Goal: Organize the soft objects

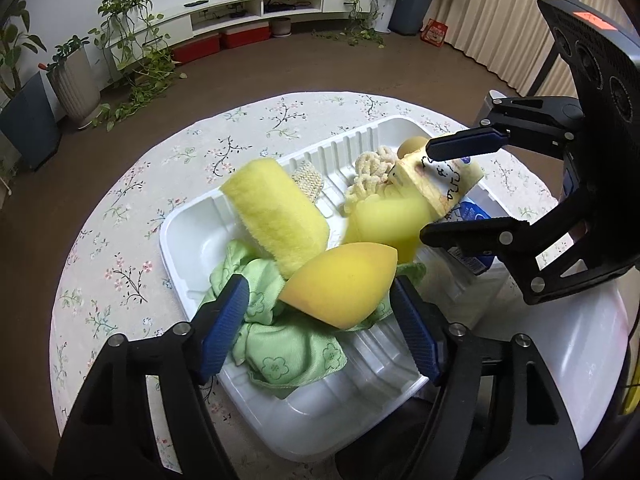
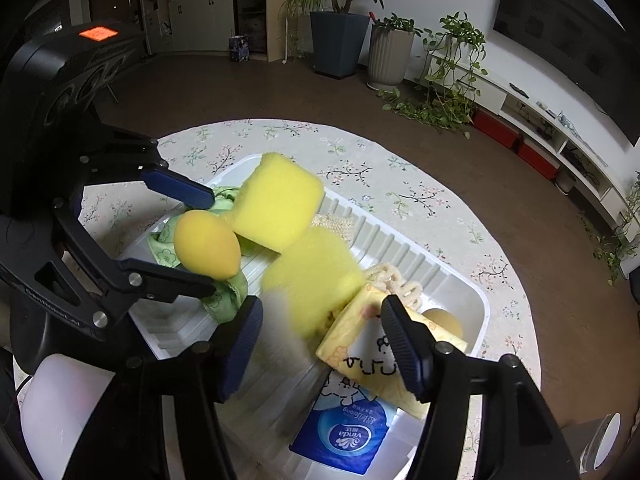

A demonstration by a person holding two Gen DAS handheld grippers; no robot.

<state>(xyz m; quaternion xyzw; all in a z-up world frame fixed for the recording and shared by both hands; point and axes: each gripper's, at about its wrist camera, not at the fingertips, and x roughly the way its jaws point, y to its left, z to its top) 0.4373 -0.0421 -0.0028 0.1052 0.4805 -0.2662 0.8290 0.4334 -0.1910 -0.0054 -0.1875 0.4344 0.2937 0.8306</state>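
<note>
The white tray (image 1: 192,236) on the worktop (image 1: 132,208) serves as landmark: nearly all the soft things lie in it. The egg sponge (image 1: 340,284) rests on the green cloth (image 1: 288,348) at the tray's near end, between the left gripper's (image 1: 320,320) jaws, which stand wide and do not press it. A blurred yellow sponge (image 2: 316,276) is mid-tray, apparently dropping free below the right gripper (image 2: 320,344), whose jaws are apart and empty; the tissue packs (image 2: 384,356) lie at the other end. Everything here looks light, squashy and unbreakable. The sponges should spring back, so a grip across the widest middle seems best; the cloth is limp and wants pinching at a bunched fold.
</note>
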